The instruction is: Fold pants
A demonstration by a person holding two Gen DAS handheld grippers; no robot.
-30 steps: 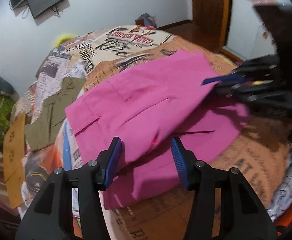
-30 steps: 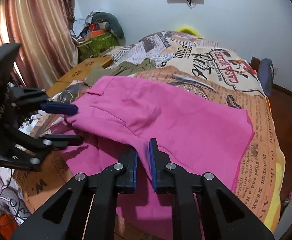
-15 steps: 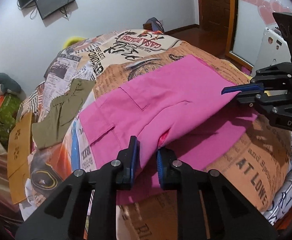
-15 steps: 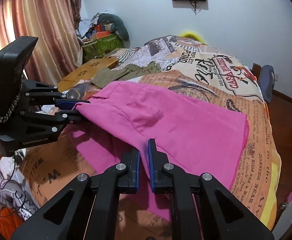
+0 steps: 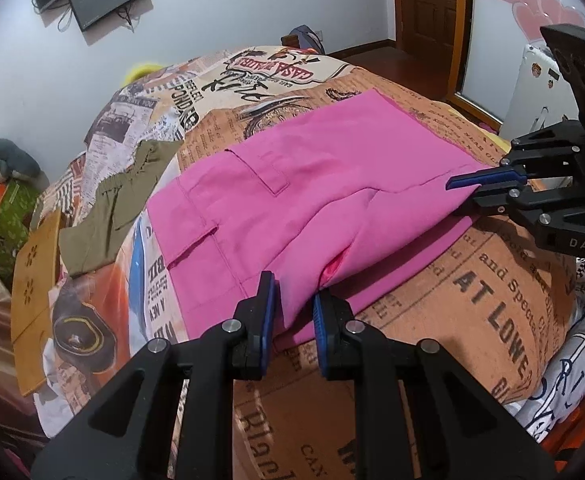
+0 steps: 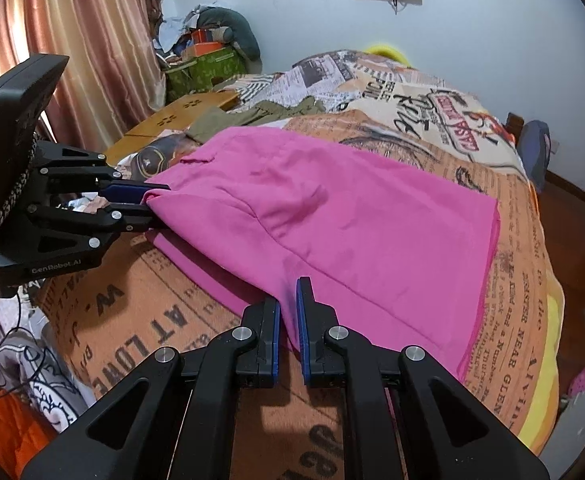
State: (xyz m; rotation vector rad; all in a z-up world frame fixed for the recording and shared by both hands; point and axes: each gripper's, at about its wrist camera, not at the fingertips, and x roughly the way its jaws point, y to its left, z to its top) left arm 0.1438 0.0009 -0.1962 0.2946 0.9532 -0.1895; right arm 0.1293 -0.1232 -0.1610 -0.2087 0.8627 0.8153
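Pink pants (image 5: 292, 184) lie folded lengthwise on the printed bedspread (image 5: 472, 300), pockets up. My left gripper (image 5: 295, 284) is shut on the upper layer's near edge at the waist end; the cloth bunches between its blue pads. In the right wrist view the same left gripper (image 6: 158, 200) holds that corner of the pants (image 6: 352, 208) from the left side. My right gripper (image 6: 288, 292) is shut on the near edge further along the leg, and it shows from the side as the right gripper (image 5: 458, 192). The upper layer is stretched between both grips, above the lower layer.
An olive garment (image 5: 120, 200) lies on the bed beyond the pants. A wooden board (image 5: 36, 288) leans at the bed's left side. Boxes and bags (image 6: 204, 52) pile up by the curtain (image 6: 72, 40). White printed cloth (image 5: 564, 380) hangs at the near right edge.
My left gripper's jaws have closed from wide apart onto the pants' edge. Both grippers have drawn the upper layer taut and shifted it a little across the bed.
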